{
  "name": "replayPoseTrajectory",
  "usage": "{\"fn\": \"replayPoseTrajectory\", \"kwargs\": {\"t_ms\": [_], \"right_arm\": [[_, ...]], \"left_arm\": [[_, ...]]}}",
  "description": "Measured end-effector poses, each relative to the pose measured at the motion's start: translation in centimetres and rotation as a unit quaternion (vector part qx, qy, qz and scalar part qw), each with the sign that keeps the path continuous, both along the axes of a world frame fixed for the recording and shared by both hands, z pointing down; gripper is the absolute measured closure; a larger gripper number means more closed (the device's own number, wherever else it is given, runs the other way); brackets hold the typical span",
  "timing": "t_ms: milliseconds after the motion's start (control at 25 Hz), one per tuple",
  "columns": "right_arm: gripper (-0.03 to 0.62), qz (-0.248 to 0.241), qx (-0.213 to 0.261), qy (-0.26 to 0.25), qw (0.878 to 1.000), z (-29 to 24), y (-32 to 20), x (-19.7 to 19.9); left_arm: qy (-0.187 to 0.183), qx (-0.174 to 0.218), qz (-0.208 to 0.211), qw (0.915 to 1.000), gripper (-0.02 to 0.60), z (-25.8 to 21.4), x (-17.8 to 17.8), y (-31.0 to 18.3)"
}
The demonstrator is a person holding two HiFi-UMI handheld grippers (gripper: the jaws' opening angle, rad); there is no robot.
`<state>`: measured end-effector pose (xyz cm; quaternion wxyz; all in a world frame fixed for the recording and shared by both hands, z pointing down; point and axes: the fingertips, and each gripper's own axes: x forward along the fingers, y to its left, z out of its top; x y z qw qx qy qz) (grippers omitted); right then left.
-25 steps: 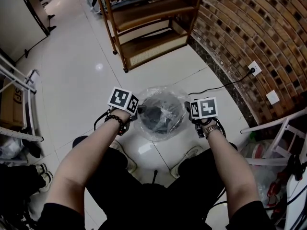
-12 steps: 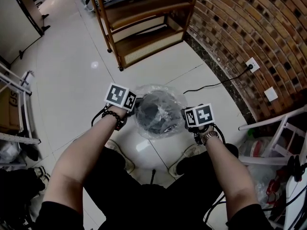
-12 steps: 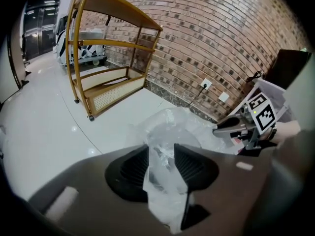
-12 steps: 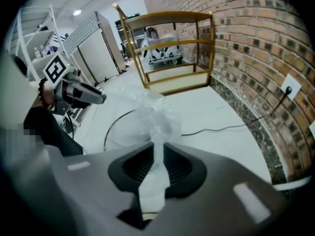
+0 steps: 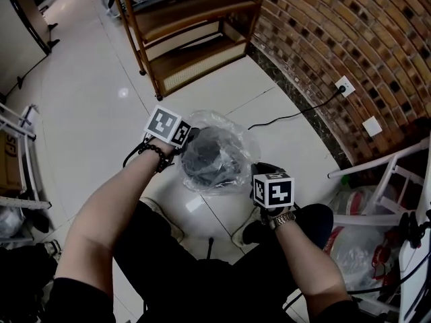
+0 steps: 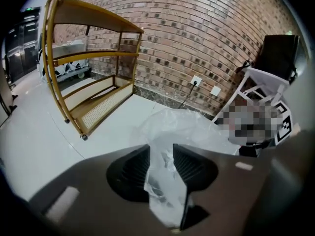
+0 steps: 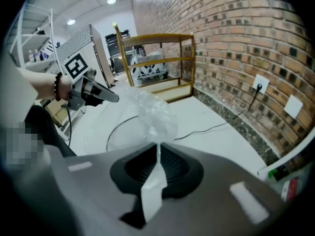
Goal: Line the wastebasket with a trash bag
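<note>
Wastebasket (image 5: 205, 159) interior — head view only

I see open floor (image 5: 81, 133) left of the wastebasket (image 5: 205, 155). The wooden shelf (image 5: 182, 32) blocks ahead; a cable (image 5: 286, 118), brick wall (image 5: 350, 39) and white rack (image 5: 377, 170) crowd my right.

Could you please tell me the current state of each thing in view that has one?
trash bag: opened out, draped over the wastebasket, edge pulled at two sides.
wastebasket: upright on the floor, film covering its rim.
left claw: closing, bag film between its jaws.
right claw: closing, nearly together, pinching a strip of bag film.
power cord: plugged into the wall socket.
</note>
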<state>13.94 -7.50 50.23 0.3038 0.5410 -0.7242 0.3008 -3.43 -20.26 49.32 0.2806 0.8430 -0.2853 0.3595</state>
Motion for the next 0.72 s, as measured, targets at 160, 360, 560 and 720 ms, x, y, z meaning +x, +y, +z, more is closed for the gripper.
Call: {"fn": "replayPoseTrajectory", "kwargs": {"t_ms": [160, 360, 560, 720], "right_arm": [[0.569, 0.024, 0.036, 0.024, 0.999, -0.6, 0.6, 1.0], [0.389, 0.004, 0.014, -0.002, 1.000, 1.2, 0.6, 0.6], [0.299, -0.020, -0.009, -0.027, 0.999, 2.6, 0.0, 0.1], [0.289, -0.018, 0.003, -0.080, 0.997, 1.8, -1.5, -0.4]], "left_arm": [[-0.011, 0.010, 0.027, 0.9995, 0.430, 0.2, 1.5, -0.4], [-0.032, -0.004, 0.036, 0.9988, 0.421, 1.6, 1.9, -0.6], [-0.062, -0.030, 0.031, 0.9972, 0.370, 3.6, 0.8, 0.0], [-0.066, -0.044, 0.026, 0.9966, 0.359, 4.4, -0.3, 0.4]]}}
